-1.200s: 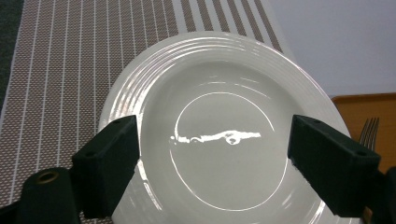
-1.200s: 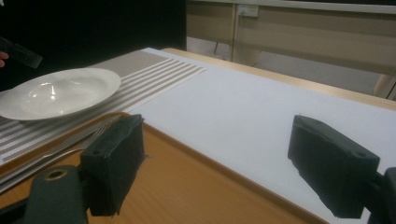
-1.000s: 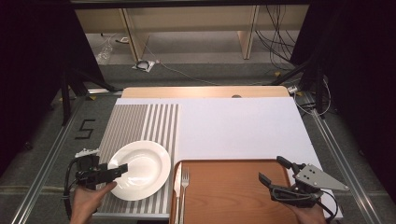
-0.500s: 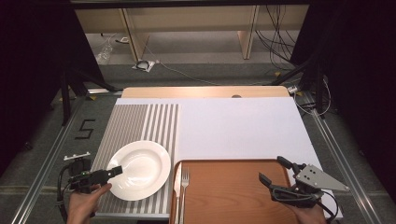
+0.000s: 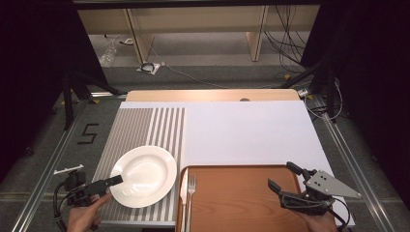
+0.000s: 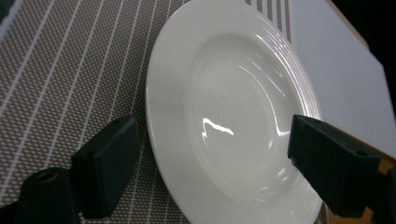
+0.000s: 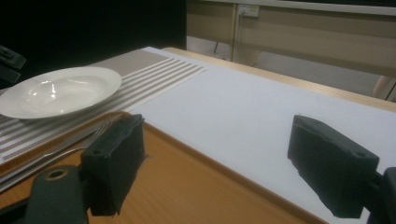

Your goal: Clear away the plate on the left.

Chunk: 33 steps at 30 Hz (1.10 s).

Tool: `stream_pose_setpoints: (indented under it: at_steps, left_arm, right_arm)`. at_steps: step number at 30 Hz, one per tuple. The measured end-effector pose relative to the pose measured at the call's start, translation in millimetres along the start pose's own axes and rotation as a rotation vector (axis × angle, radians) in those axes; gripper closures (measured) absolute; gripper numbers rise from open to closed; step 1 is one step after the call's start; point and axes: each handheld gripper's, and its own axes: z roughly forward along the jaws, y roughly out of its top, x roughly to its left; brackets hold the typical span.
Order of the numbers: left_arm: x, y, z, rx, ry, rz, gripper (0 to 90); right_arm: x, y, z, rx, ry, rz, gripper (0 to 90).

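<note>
White porcelain, a deep plate (image 5: 143, 176), lies on the striped grey placemat (image 5: 140, 130) at the near left part of the table (image 5: 241, 125). The left gripper (image 5: 109, 182) is held low by the left hand (image 5: 84, 215) at the table's near left corner and points to the right, toward the plate; its jaws stand wide apart, one over the placemat beside the rim and the other over the plate's far side in the left gripper view, and whether a jaw touches the rim I cannot tell. A brown wooden tray (image 5: 241, 198) lies just to the right of the plate, with a fork (image 5: 191, 193) and a knife (image 5: 183, 195) side by side along its left edge. The right gripper (image 5: 283, 181) hovers over the tray's right end, pointing left, its jaws also wide and holding nothing.
</note>
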Motion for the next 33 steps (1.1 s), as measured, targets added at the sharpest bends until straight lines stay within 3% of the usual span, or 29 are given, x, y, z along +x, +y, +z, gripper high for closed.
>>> stream_pose_setpoints:
  at_steps: [6,9,14,19,24,28,31,33]
  left_arm:
    - [8.1,-4.8,-0.8,-0.014,-0.054,-0.107,16.1]
    - [8.4,-7.3,1.3,-0.017,-0.057,-0.135,16.2]
    - [14.3,-11.0,5.0,-0.025,-0.081,-0.23,16.8]
    - [13.6,-16.2,8.9,-0.01,-0.104,-0.27,17.6]
    - [16.5,-21.3,10.7,-0.025,-0.131,-0.352,17.9]
    - [14.6,-25.7,12.0,-0.033,-0.134,-0.383,18.5]
    - [15.7,-30.4,13.2,-0.038,-0.163,-0.431,21.6]
    - [13.6,-32.0,13.3,-0.044,-0.163,-0.423,22.6]
  right_arm:
    - [-0.3,0.0,0.0,0.003,-0.002,0.005,19.7]
    - [0.3,0.1,0.6,0.0,-0.001,0.004,19.7]
    - [0.7,-0.1,1.0,0.003,-0.001,0.005,19.7]
    - [0.3,0.0,0.6,0.003,-0.003,0.006,19.7]
    - [0.1,0.0,0.5,0.004,-0.005,0.008,19.7]
    - [0.0,0.0,0.3,0.003,-0.005,0.008,19.7]
    - [0.3,0.1,0.6,0.003,-0.004,0.006,19.8]
    - [0.6,0.5,-0.2,0.004,-0.003,0.005,19.7]
